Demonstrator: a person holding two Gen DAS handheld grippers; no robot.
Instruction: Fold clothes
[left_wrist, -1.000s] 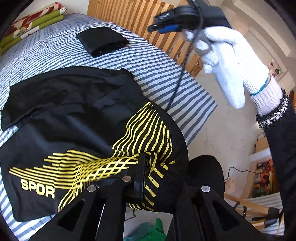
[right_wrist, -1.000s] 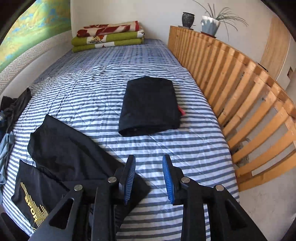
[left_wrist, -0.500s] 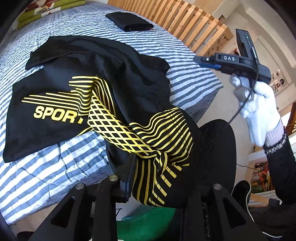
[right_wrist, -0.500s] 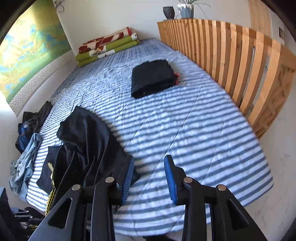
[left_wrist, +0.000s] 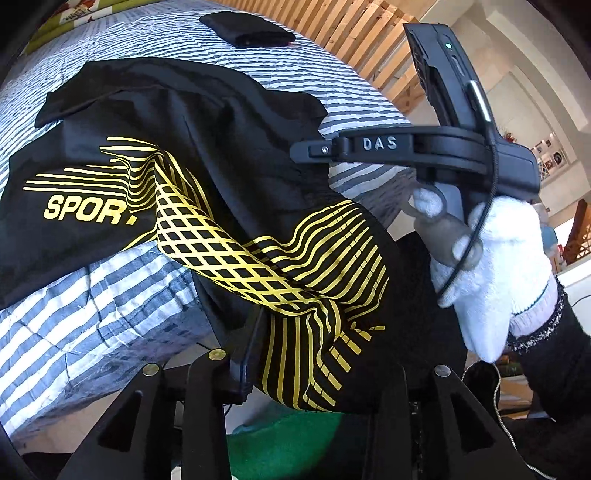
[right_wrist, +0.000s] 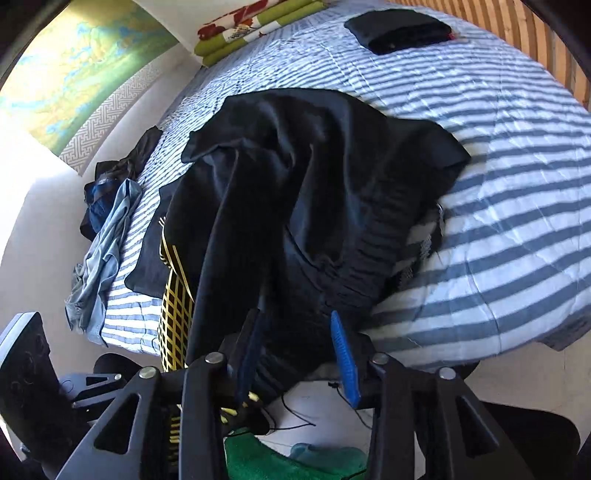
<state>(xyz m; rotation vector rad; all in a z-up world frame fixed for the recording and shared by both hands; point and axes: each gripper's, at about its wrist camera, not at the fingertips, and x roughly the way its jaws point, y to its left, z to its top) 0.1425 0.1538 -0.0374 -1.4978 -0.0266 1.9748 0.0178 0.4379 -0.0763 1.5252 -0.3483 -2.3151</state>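
A black sports garment (left_wrist: 229, 155) with yellow lines and "SPORT" lettering lies crumpled on the striped bed (left_wrist: 332, 85) and hangs over its near edge. My left gripper (left_wrist: 321, 350) is below that edge. Its jaws are opening, and the yellow-striped hem is bunched between them and draped over the right finger. In the right wrist view the same garment (right_wrist: 314, 166) runs down between the blue pads (right_wrist: 343, 354) of my right gripper (right_wrist: 295, 343). Those pads stand apart around the ribbed waistband. A white-gloved hand (left_wrist: 491, 266) holds the right gripper (left_wrist: 306, 151).
A folded black garment (right_wrist: 399, 27) lies far up the bed (right_wrist: 517, 184), beside the wooden slatted rail (right_wrist: 546, 37). Folded blankets (right_wrist: 251, 29) are stacked at the head. A heap of loose clothes (right_wrist: 103, 221) sits on the left edge. A green cloth (right_wrist: 288, 465) lies on the floor.
The right gripper came down from over the bed to the garment's waistband at the near edge. The left jaws went from shut on the hem to apart. The garment was dragged toward the edge.
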